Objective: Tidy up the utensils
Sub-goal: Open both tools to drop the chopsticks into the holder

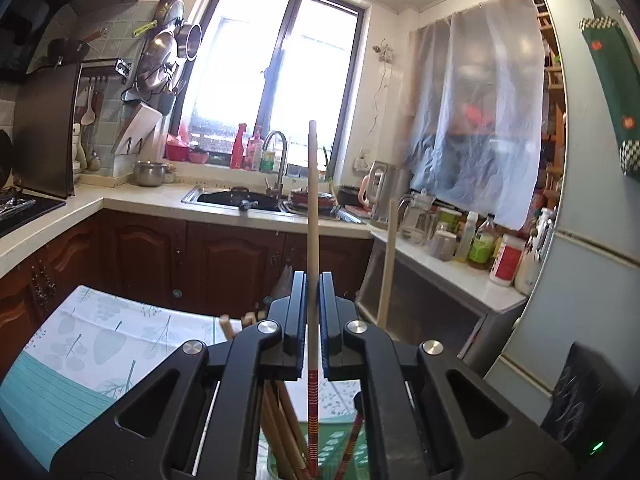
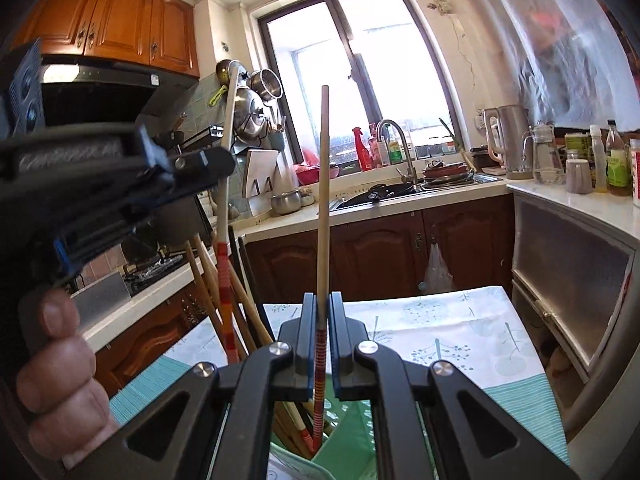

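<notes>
My left gripper [image 1: 312, 280] is shut on a pale chopstick [image 1: 312, 200] that stands upright. Its red-banded lower end reaches down into a green holder [image 1: 340, 452] with several wooden chopsticks [image 1: 280, 420] in it. In the right wrist view, my right gripper [image 2: 322, 300] is shut on a second upright chopstick [image 2: 323, 200], whose banded end also dips into the green holder [image 2: 348, 432]. The left gripper [image 2: 228, 160] shows at the left of that view, clamped on its chopstick [image 2: 224, 240], with a hand [image 2: 60, 360] on its grip. The right-hand chopstick [image 1: 387, 264] is seen beside the left jaws.
The holder stands on a table with a leaf-print and teal cloth [image 2: 460, 320]. Behind are brown cabinets, a sink with a tap [image 2: 400, 148], a stove [image 1: 16, 204] at the left, and a counter with bottles and jugs [image 1: 460, 236]. A fridge [image 1: 592, 240] is close at the right.
</notes>
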`<state>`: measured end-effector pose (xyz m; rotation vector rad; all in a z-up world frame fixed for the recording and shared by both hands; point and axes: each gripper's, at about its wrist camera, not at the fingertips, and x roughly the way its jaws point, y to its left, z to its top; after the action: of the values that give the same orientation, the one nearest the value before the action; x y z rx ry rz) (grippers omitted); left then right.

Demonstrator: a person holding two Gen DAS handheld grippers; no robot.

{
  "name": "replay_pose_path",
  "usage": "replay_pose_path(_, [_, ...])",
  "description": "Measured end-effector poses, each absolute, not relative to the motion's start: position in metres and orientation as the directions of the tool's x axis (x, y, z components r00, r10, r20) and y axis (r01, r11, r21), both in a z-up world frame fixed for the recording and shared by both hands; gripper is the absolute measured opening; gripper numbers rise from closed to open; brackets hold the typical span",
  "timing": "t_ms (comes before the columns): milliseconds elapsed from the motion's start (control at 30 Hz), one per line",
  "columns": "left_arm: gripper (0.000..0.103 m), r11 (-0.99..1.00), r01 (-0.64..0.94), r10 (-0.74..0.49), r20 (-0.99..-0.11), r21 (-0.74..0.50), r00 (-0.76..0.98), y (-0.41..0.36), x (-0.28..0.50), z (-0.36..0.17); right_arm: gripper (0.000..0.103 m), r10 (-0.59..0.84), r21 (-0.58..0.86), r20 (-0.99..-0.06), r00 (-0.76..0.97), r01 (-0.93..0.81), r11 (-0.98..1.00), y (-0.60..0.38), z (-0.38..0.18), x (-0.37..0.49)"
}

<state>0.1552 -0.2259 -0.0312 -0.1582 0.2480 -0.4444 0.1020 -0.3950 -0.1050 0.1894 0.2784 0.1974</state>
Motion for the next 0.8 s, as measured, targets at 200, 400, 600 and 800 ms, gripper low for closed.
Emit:
replay_pose_path(200, [0.003,0.898,0.400,-0.437,-0.275,-0.181,0.857,-0.224,0.143,-0.063,0.006,0.232,0.181,-0.285,0.930,-0.185,0.966,-0.395,-0.110,0.095])
replay_pose_path(400, [0.004,0.889,0.405,-0.458,-0.415,-0.214,0.786,-0.211,0.130,-0.090,0.006,0.309,0.150,-0.368,0.877,-0.271,0.951,-0.387,-0.115,0.088])
replay_pose_path(600, [0.009,0.897,0.384,-0.441,-0.522,-0.221,0.730,-0.198,0.121,-0.103,0.015,0.323,0.177,-0.397,0.859,-0.273,0.945,-0.387,-0.109,0.079])
replay_pose_path(800, [0.030,0.908,0.326,-0.419,-0.574,-0.264,0.703,-0.172,0.111,-0.106,0.021,0.306,0.187,-0.388,0.869,-0.251,0.950,-0.382,-0.097,0.076])
